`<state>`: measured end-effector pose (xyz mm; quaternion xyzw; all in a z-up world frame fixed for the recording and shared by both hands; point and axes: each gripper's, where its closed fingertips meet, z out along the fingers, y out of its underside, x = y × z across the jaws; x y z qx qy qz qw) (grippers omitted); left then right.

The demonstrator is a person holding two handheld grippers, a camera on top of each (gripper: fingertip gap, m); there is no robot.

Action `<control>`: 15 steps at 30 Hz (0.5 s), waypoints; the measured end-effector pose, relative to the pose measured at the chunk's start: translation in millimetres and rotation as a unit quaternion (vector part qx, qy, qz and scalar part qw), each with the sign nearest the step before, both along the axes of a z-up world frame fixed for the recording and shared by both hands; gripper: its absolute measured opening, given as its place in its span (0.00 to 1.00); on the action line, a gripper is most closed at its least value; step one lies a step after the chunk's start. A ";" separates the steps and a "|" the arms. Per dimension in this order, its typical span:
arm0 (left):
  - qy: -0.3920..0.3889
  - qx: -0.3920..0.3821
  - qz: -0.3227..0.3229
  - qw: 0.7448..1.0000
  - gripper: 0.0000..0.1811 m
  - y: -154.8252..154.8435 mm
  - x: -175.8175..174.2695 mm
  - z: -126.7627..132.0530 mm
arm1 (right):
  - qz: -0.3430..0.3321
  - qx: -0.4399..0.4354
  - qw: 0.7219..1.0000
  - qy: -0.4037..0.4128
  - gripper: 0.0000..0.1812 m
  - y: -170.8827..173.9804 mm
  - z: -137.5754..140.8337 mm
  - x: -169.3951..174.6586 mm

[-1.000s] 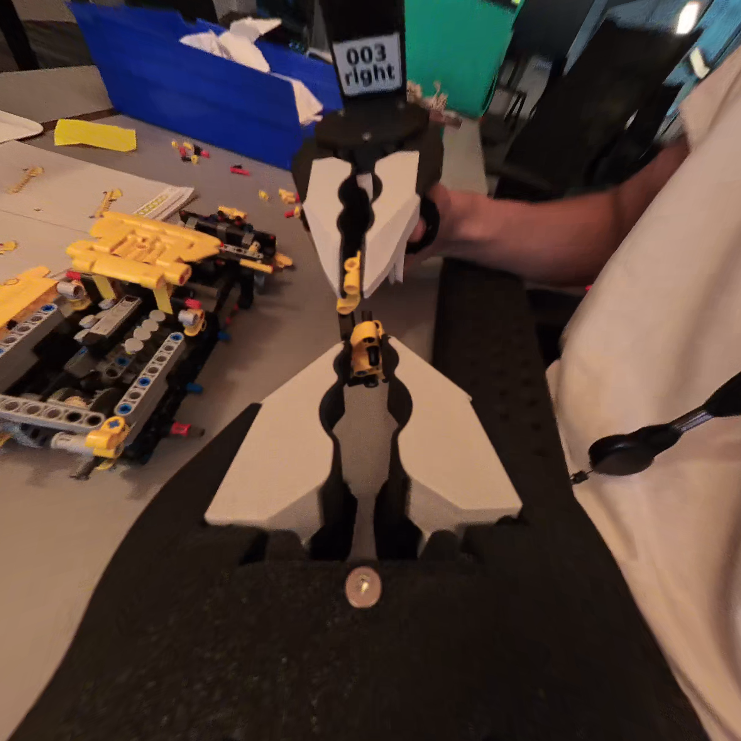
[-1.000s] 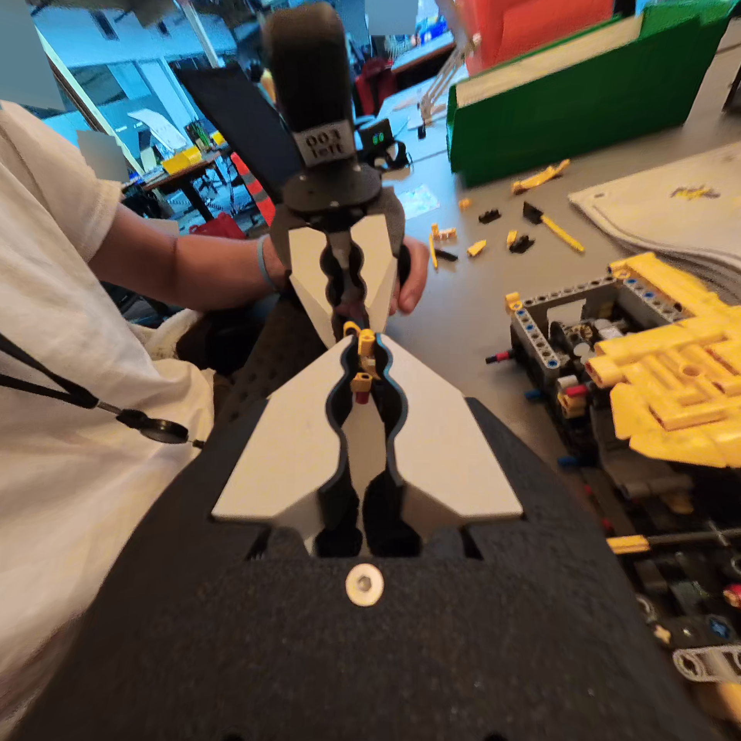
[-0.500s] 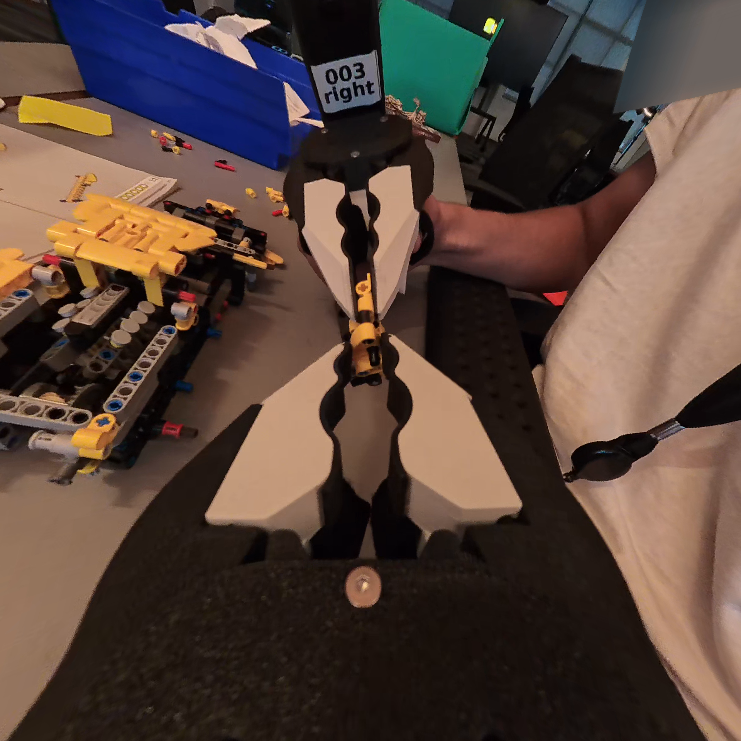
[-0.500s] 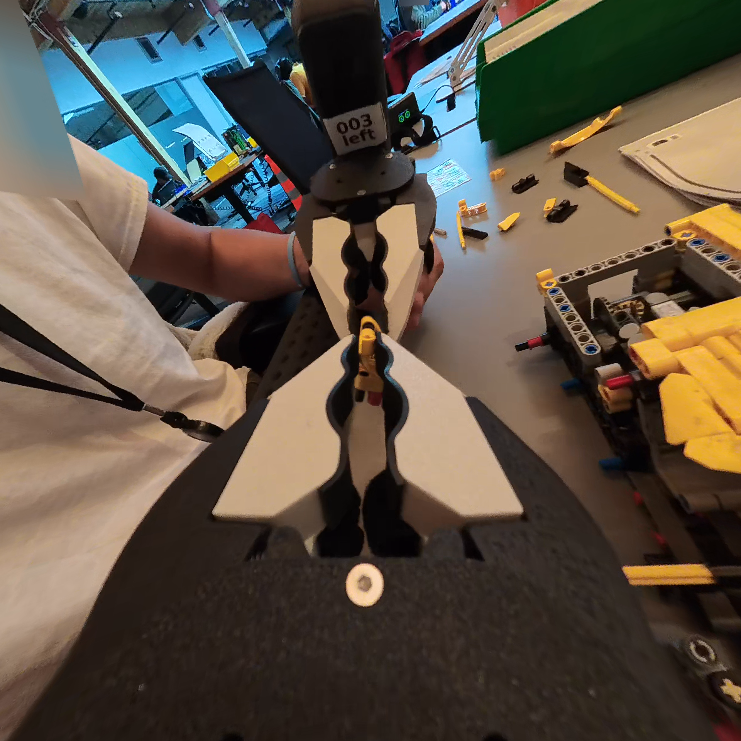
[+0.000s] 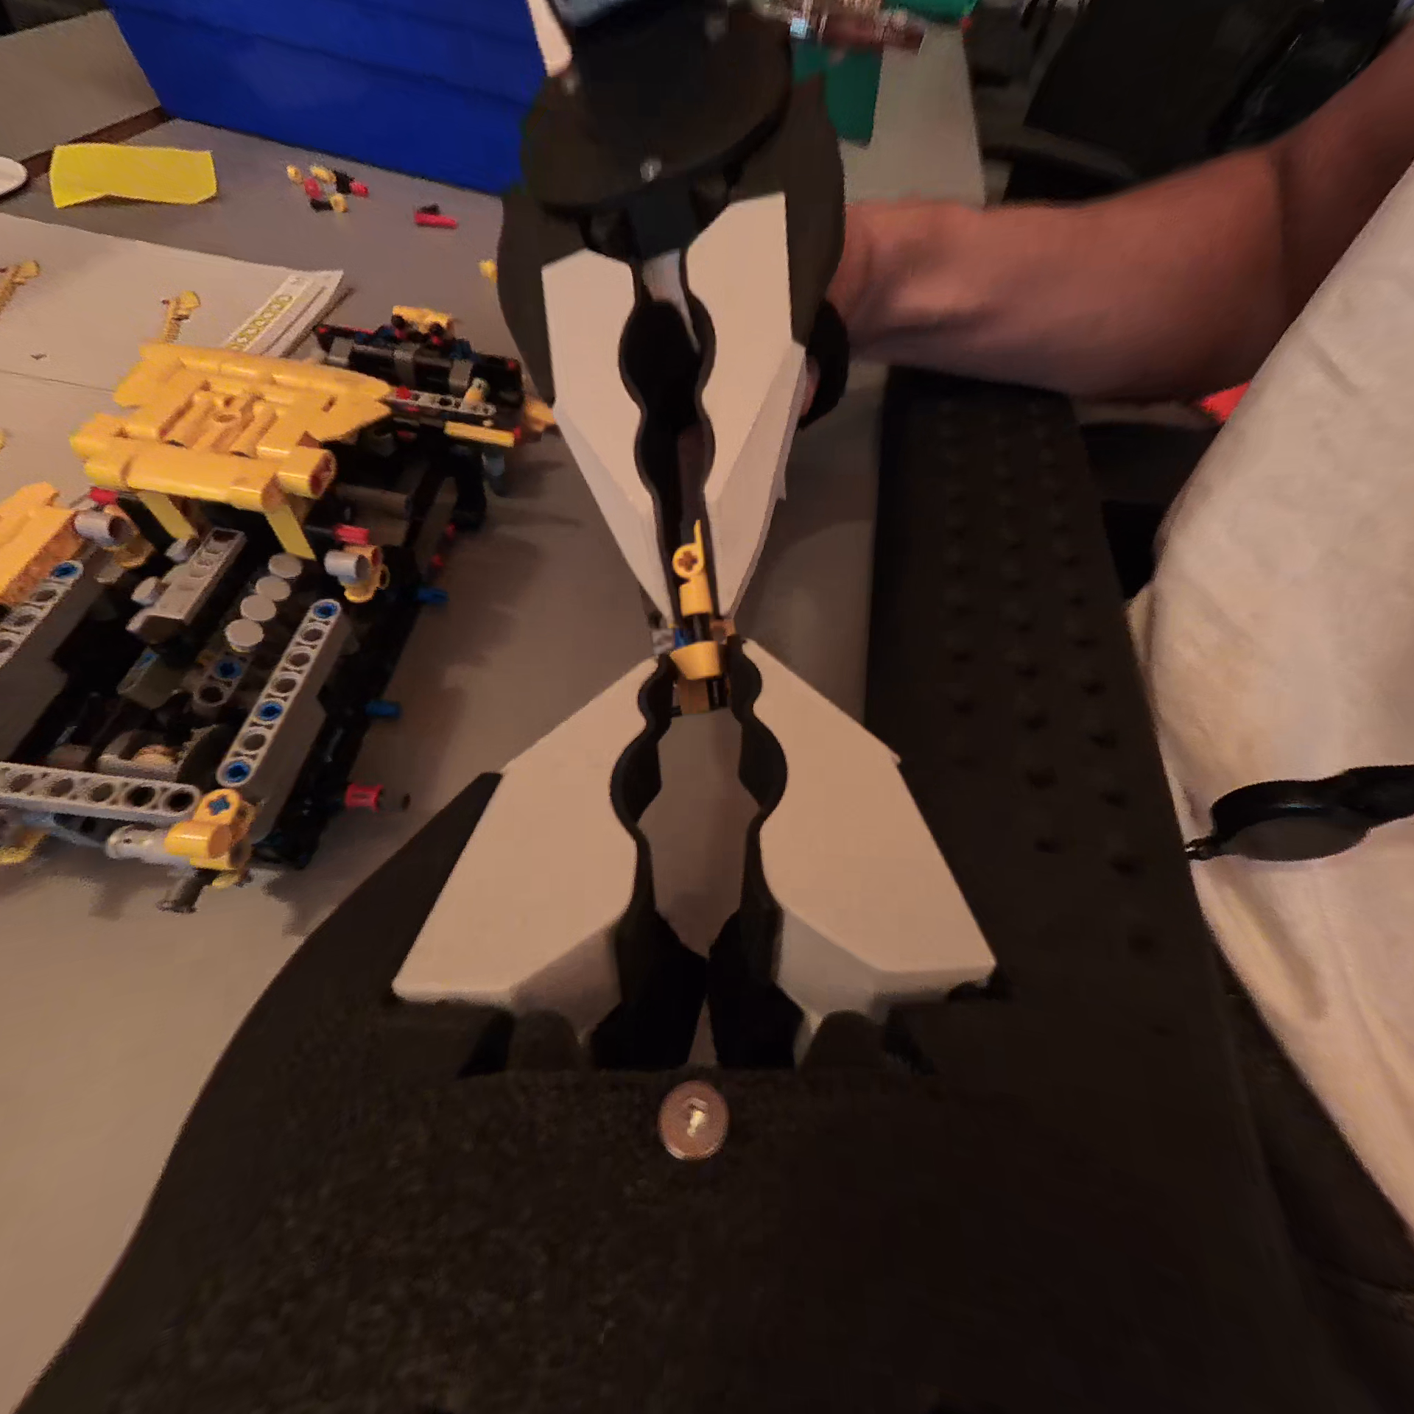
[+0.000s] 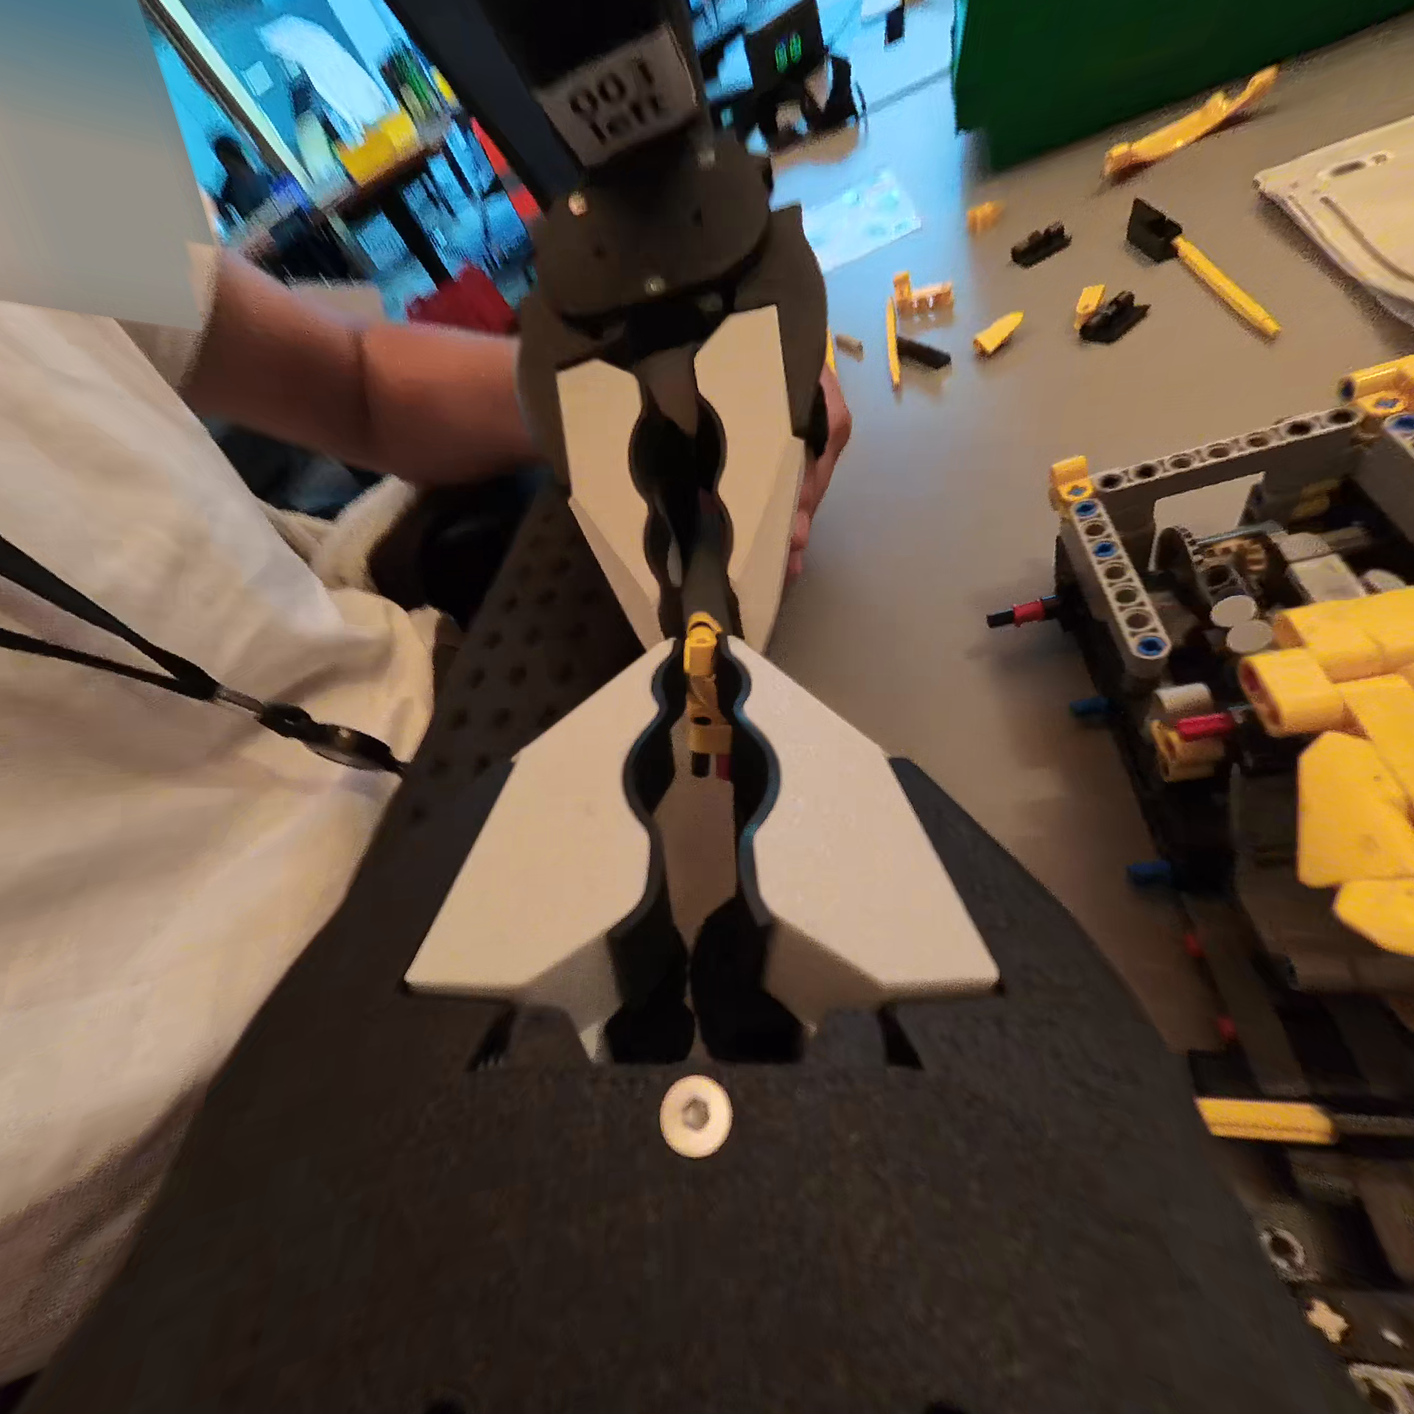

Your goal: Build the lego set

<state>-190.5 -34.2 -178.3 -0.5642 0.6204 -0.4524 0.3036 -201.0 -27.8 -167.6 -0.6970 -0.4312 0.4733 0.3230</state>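
Opposed close wrist views, fingertips shared

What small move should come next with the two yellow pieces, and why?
Probably press the two grippers straight toward each other. The left gripper is shut on a yellow connector, the right gripper on a yellow pin piece. The parts meet tip to tip, seemingly not fully seated.

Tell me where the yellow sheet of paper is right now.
The yellow sheet lies flat at the far left of the left wrist view, on the grey table, just left of the blue bin and behind the half-built model.
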 end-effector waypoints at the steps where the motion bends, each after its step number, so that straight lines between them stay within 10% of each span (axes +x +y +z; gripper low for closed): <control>1: 0.006 0.022 0.004 1.000 0.07 0.6 0.4 -2.1 | 0.002 0.012 1.000 -0.017 0.03 0.1 -2.1 -0.7; 15: -0.147 0.015 0.075 0.986 0.08 11.3 -2.0 58.2 | 0.006 -0.052 0.982 0.180 0.03 7.9 53.0 4.1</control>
